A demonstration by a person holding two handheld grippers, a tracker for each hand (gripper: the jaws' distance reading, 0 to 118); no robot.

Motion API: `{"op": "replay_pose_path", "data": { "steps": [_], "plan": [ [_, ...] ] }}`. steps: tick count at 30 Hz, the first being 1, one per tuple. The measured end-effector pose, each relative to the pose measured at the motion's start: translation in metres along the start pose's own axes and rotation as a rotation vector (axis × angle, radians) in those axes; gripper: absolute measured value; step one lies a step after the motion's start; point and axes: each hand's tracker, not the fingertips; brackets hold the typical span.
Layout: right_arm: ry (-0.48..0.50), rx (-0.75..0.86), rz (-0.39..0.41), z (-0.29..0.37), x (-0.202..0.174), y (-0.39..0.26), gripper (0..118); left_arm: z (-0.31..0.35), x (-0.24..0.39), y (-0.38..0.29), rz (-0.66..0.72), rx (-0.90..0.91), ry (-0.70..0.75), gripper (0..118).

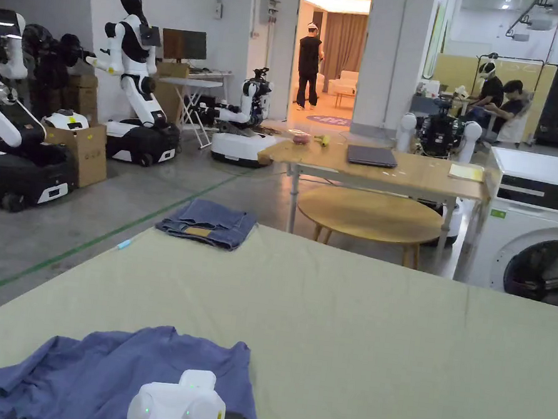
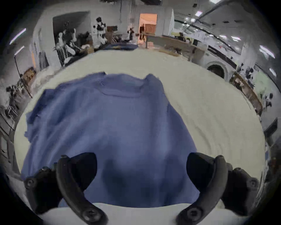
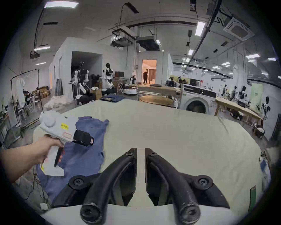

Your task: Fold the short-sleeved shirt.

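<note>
Left gripper (image 2: pixel 141 172) jaws gape over blue shirt (image 2: pixel 106 129); right gripper (image 3: pixel 140 153) jaws nearly closed, empty.

Blue short-sleeved shirt (image 2: pixel 115 129), rumpled, spread flat on pale green desk (image 1: pixel 383 332), collar at far end, beneath left fingers (image 2: pixel 85 170).

Free room: I see bare bench (image 1: pixel 383 332) right of the shirt (image 1: pixel 95 375).
Obstacle: folded jeans (image 1: pixel 207 223) at far left corner.
Near my left claw (image 2: pixel 141 170): only shirt cloth.
</note>
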Motion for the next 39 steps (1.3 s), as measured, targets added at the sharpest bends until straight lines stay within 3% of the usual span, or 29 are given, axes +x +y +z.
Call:
{"op": "replay_pose_path", "data": {
  "steps": [1,3,5,6,7,9,15,23,30,32,36,39],
  "plan": [
    [-0.005,-0.005,-0.001,0.0,0.005,0.0,6,-0.008,0.004,-0.004,-0.043,-0.042,0.043,95],
    [-0.019,-0.009,0.007,0.001,0.012,0.0,2,-0.011,0.01,-0.017,-0.181,-0.067,0.122,89],
    [-0.036,-0.01,0.008,0.008,0.021,0.0,2,0.006,0.009,-0.019,-0.13,-0.018,0.083,48],
    [-0.042,-0.008,0.001,0.012,0.027,-0.001,2,-0.005,0.001,-0.013,-0.123,-0.007,0.082,48],
    [-0.048,-0.004,-0.012,0.016,0.034,-0.001,2,-0.004,0.0,-0.013,-0.134,0.018,0.116,39],
    [-0.061,0.003,-0.035,0.029,0.046,-0.002,2,-0.001,-0.008,-0.02,-0.137,0.023,0.125,0],
    [-0.149,0.035,-0.07,0.083,0.104,-0.004,2,0.094,0.041,-0.006,-0.033,0.172,-0.055,0],
    [-0.323,0.095,-0.146,0.172,0.193,-0.003,2,0.189,0.223,0.011,-0.225,0.365,-0.376,0],
    [-0.438,0.114,-0.188,0.223,0.252,-0.014,2,0.254,0.404,-0.043,-0.499,0.367,-0.656,0],
    [-0.463,0.108,-0.196,0.229,0.263,-0.021,2,0.244,0.443,-0.069,-0.61,0.309,-0.633,0],
    [-0.498,0.086,-0.216,0.235,0.279,-0.036,2,0.182,0.488,-0.14,-0.849,0.196,-0.426,0],
    [-0.501,0.065,-0.23,0.234,0.285,-0.046,2,0.14,0.483,-0.171,-0.855,0.062,-0.341,0]
  ]
}}
